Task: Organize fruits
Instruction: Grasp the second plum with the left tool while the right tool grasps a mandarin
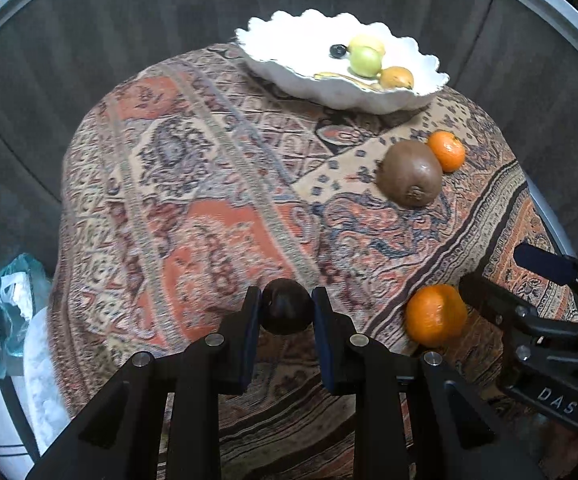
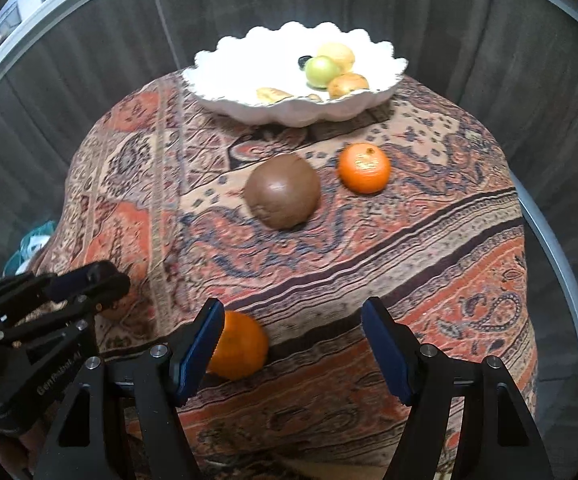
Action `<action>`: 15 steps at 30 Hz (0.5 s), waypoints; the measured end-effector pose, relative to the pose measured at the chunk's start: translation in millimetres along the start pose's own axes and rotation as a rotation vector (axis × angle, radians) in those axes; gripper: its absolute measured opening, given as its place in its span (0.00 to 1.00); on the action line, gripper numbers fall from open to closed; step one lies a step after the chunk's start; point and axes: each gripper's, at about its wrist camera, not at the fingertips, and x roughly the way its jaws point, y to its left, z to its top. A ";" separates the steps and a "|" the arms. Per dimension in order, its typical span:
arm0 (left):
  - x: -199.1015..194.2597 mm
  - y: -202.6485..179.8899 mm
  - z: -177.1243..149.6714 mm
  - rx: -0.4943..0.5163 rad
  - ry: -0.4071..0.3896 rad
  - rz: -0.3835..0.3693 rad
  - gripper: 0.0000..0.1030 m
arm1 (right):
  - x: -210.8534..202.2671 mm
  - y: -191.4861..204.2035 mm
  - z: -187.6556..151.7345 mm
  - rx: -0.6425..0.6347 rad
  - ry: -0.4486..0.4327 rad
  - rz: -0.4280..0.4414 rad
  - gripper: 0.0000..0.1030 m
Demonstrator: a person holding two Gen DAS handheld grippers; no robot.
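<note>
My left gripper (image 1: 286,310) is shut on a small dark round fruit (image 1: 287,306) just above the patterned cloth. It shows at the left of the right wrist view (image 2: 89,280). My right gripper (image 2: 293,344) is open and empty, its left finger beside a near orange (image 2: 239,345), which also shows in the left wrist view (image 1: 435,315). A brown kiwi (image 1: 411,172) (image 2: 283,192) and a small orange (image 1: 446,151) (image 2: 364,168) lie mid-table. A white scalloped bowl (image 1: 289,68) (image 2: 229,80) at the far edge holds a green apple (image 1: 365,61) and other fruits.
The round table wears a patterned cloth (image 1: 209,200) that drops off on all sides. A grey curtain (image 1: 89,40) surrounds it. A blue-green plastic bag (image 1: 9,300) lies low at the left.
</note>
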 end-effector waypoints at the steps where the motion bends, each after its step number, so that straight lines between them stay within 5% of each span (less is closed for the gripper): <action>1: -1.3 3.6 -1.8 -0.006 -0.003 0.002 0.25 | 0.1 4.6 -1.0 -0.011 0.003 -0.003 0.70; 15: 0.6 29.6 -17.9 -0.072 0.008 -0.012 0.25 | 24.2 32.5 -13.7 -0.084 0.085 -0.018 0.70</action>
